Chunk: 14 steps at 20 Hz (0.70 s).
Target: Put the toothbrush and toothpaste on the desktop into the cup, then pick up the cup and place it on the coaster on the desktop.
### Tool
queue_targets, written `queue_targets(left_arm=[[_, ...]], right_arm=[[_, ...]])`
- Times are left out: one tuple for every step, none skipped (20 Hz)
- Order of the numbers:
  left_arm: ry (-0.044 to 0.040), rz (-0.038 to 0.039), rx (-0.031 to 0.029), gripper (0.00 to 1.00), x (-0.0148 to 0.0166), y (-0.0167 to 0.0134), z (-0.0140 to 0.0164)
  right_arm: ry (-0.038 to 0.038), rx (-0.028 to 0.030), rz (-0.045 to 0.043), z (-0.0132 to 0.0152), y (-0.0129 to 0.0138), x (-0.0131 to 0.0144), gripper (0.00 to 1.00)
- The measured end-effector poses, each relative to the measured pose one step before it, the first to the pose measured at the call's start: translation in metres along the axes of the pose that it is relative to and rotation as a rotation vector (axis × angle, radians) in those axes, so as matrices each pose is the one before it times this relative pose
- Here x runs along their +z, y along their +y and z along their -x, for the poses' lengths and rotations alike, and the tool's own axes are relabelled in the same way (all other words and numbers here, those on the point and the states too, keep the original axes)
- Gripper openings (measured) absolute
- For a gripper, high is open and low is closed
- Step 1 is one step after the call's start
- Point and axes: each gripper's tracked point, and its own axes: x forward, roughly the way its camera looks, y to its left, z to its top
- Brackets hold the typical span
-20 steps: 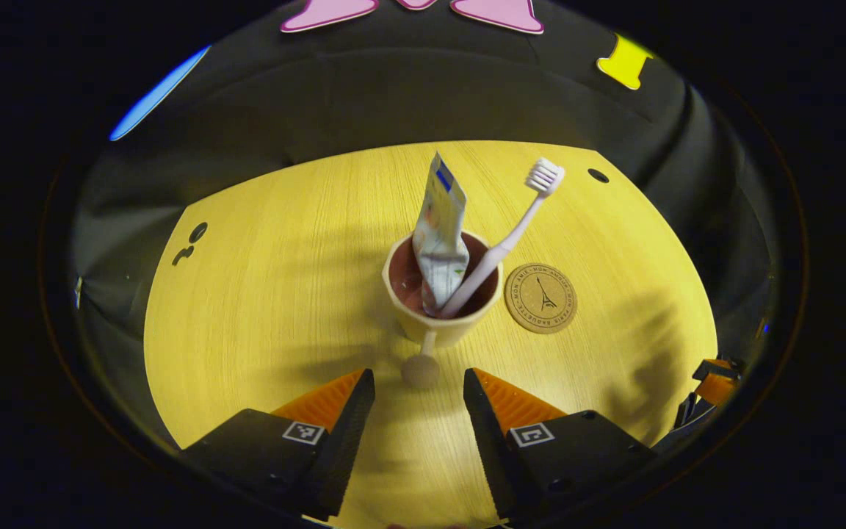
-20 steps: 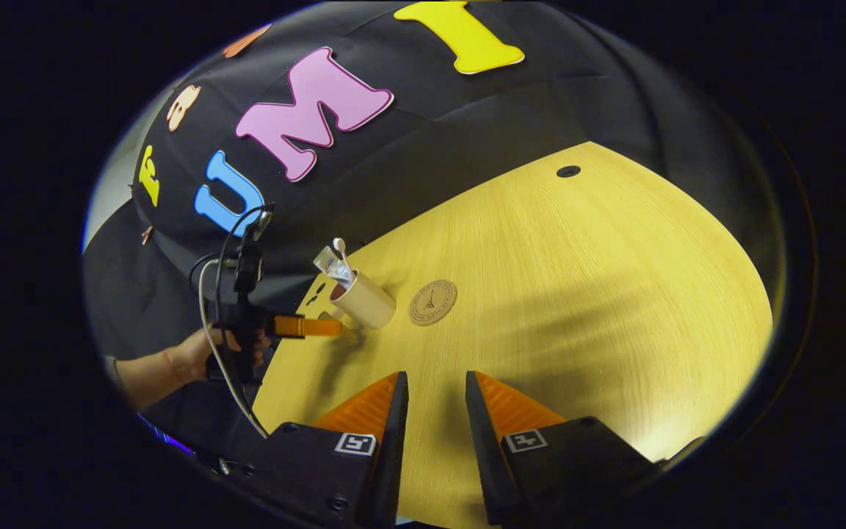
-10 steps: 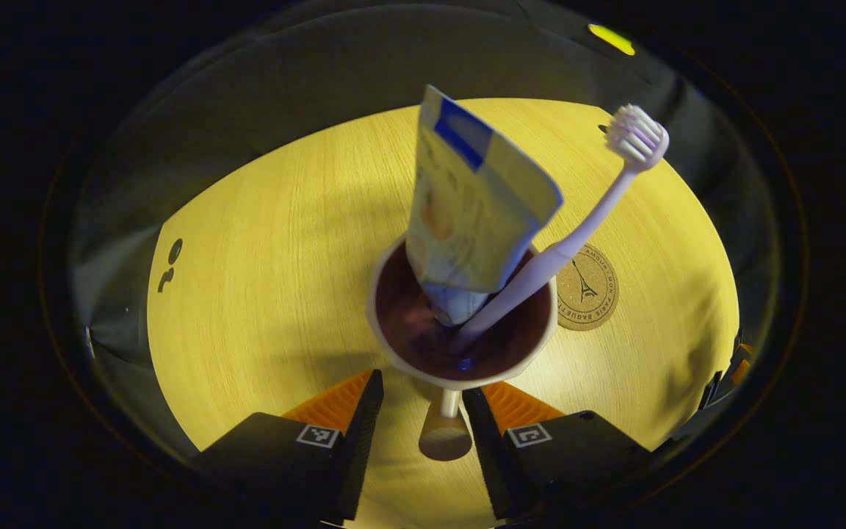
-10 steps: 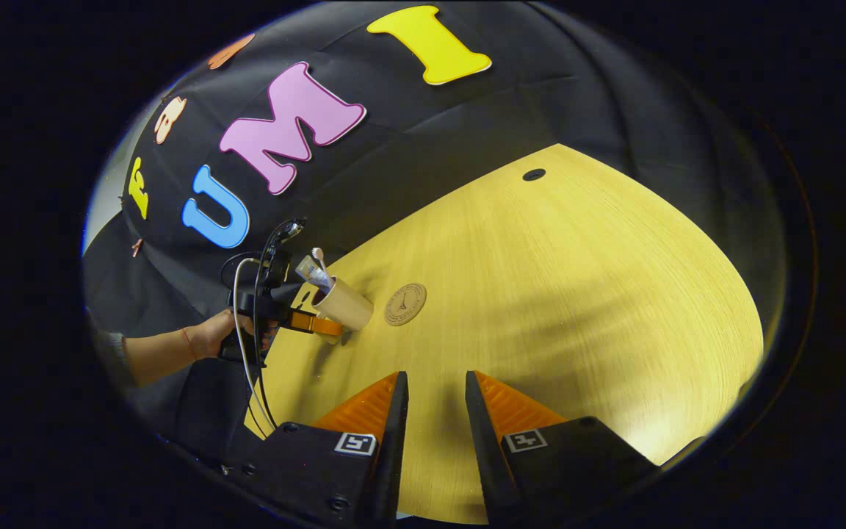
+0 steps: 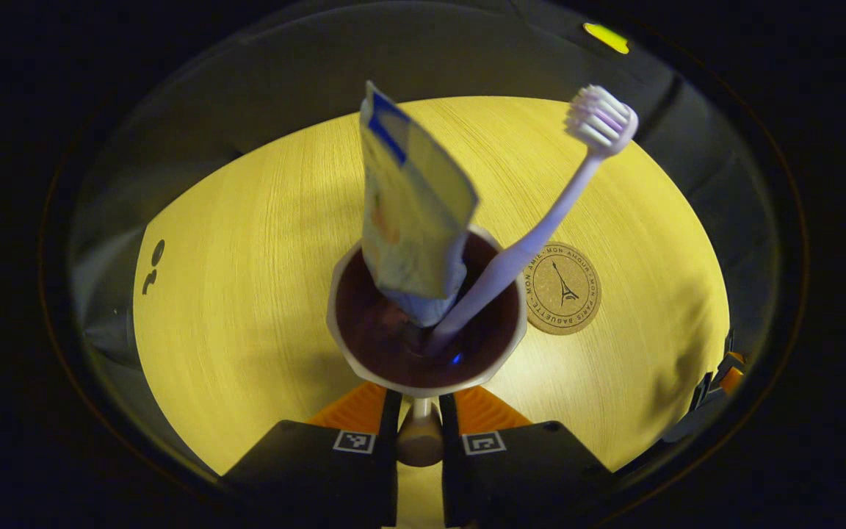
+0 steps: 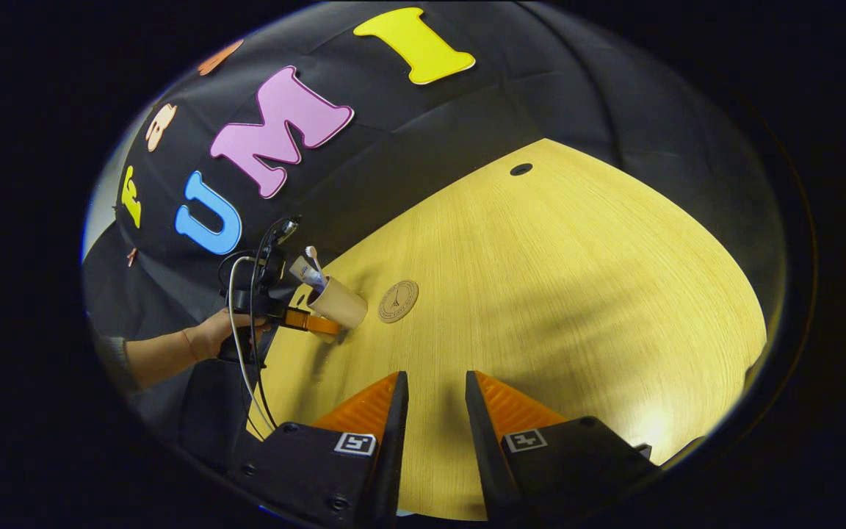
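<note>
**Cup gripped by handle**

While paste (image 5: 414, 213) & brush (image 5: 540, 228) stand in cup (image 5: 423, 367), left gripper (image 5: 418, 430) is clamped on cup's handle (image 5: 418, 439), w/ coaster (image 5: 562, 288) just beside on desk (image 5: 247, 279). Right gripper (image 6: 436, 411) hangs over desk, fingers slightly parted, holding nothing.

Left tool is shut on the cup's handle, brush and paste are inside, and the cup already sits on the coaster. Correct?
Not quite: the cup stands beside the coaster, not on it, as the left gripper view shows. The left tool does clamp the handle, with brush and paste inside.
</note>
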Motion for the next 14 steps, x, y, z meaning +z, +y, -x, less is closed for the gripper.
queue_targets(left_arm=[[-0.00487, 0.00209, -0.00462, 0.28, -0.00059, -0.00028, 0.00102], [-0.00501, 0.00547, -0.00099, 0.24, -0.00088, -0.00046, 0.00125], [-0.01254, 0.00278, 0.00311, 0.28, 0.00061, 0.00045, 0.00158], [-0.01386, 0.00129, 0.00211, 0.27, 0.00094, -0.00041, 0.00266], [-0.01007, 0.00147, -0.00222, 0.23, 0.00029, -0.00205, 0.00328], [-0.01054, -0.00358, -0.00314, 0.27, 0.00146, -0.00041, 0.00312], [-0.01164, -0.00795, -0.00417, 0.27, 0.00281, -0.00221, 0.00448], [-0.01022, -0.00710, -0.00326, 0.27, 0.00228, -0.00328, 0.00337], [-0.00648, -0.00546, -0.00470, 0.31, 0.00182, -0.00362, 0.00151], [-0.00643, -0.00579, -0.00281, 0.27, 0.00138, -0.00326, 0.00385], [-0.00260, -0.00926, -0.00255, 0.27, 0.00162, -0.00418, 0.00102], [-0.00085, -0.01066, -0.00553, 0.27, 0.00130, -0.00582, 0.00128], [-0.00182, -0.01098, -0.00720, 0.27, 0.00059, -0.00585, 0.00132], [0.00033, -0.00912, -0.00788, 0.22, 0.00185, -0.00687, -0.00083]], right_arm=[[0.00162, 0.00163, 0.00147, 0.00016, 0.00079, 0.00044, 0.48], [0.00178, 0.00408, 0.00208, -0.00020, 0.00235, -0.00144, 0.48], [0.00093, 0.00104, 0.00261, -0.00083, 0.00093, -0.00028, 0.48], [0.00200, 0.00193, 0.00116, -0.00045, 0.00039, -0.00041, 0.48], [0.00021, 0.00158, -0.00104, 0.00042, 0.00046, -0.00003, 0.48], [-0.00141, 0.00189, -0.00153, 0.00180, -0.00006, 0.00015, 0.48], [-0.00208, 0.00092, -0.00051, -0.00003, 0.00039, 0.00036, 0.48], [-0.00041, 0.00014, 0.00170, 0.00021, 0.00038, 0.00119, 0.48], [-0.00143, 0.00141, -0.00065, 0.00021, -0.00026, 0.00133, 0.48], [-0.00292, 0.00077, -0.00293, 0.00120, 0.00019, 0.00140, 0.48], [-0.00182, 0.00142, -0.00284, 0.00099, 0.00033, 0.00138, 0.48], [-0.00196, 0.00086, -0.00017, 0.00050, 0.00034, 0.00123, 0.48], [-0.00201, 0.00037, 0.00124, 0.00130, -0.00010, 0.00062, 0.48], [-0.00118, 0.00030, 0.00045, 0.00171, -0.00061, 0.00051, 0.48]])
